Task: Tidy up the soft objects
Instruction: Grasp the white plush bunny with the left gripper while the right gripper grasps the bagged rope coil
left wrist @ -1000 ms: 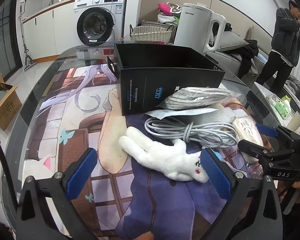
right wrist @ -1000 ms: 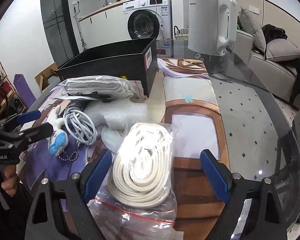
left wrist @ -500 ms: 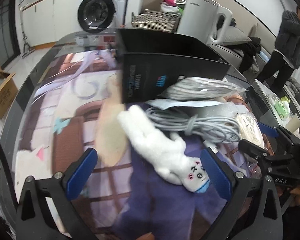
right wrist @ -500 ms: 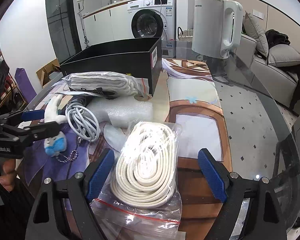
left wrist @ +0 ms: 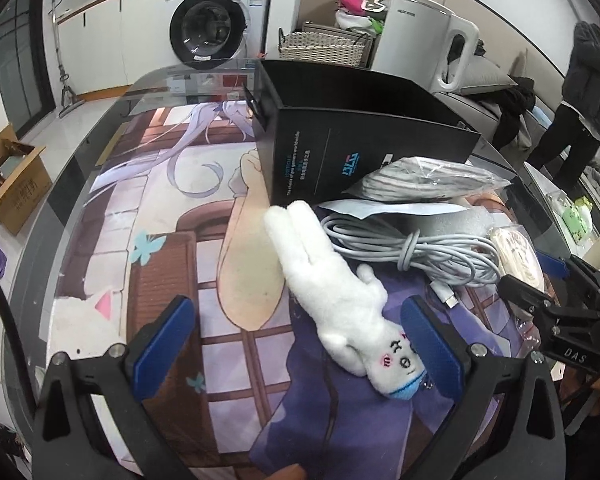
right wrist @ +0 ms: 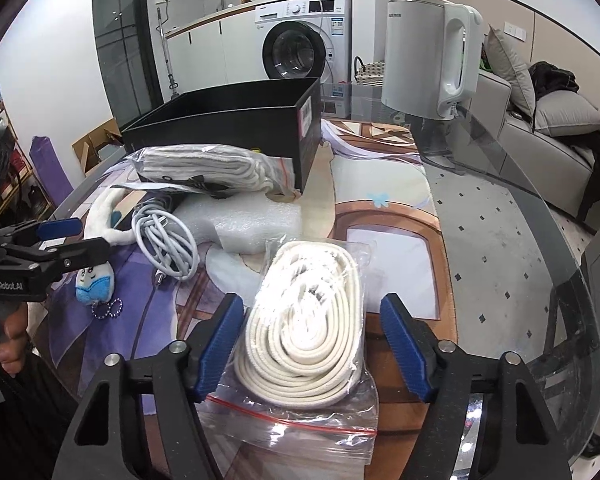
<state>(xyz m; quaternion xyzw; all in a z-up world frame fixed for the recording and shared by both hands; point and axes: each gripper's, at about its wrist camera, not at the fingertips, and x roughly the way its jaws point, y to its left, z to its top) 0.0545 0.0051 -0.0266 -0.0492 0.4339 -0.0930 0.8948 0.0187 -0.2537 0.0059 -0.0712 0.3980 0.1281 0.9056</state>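
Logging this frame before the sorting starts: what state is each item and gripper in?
Left gripper: open, over the plush.
Right gripper: open, astride the bagged rope.
White plush: lying flat, ungripped.
Bagged rope: coiled, bag sealed.
Grey cable: bundled.
Black box: open-topped.
Washing machine: door closed.

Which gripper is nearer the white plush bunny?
Left. The left gripper straddles the white plush bunny; the right gripper straddles the bagged rope coil instead.
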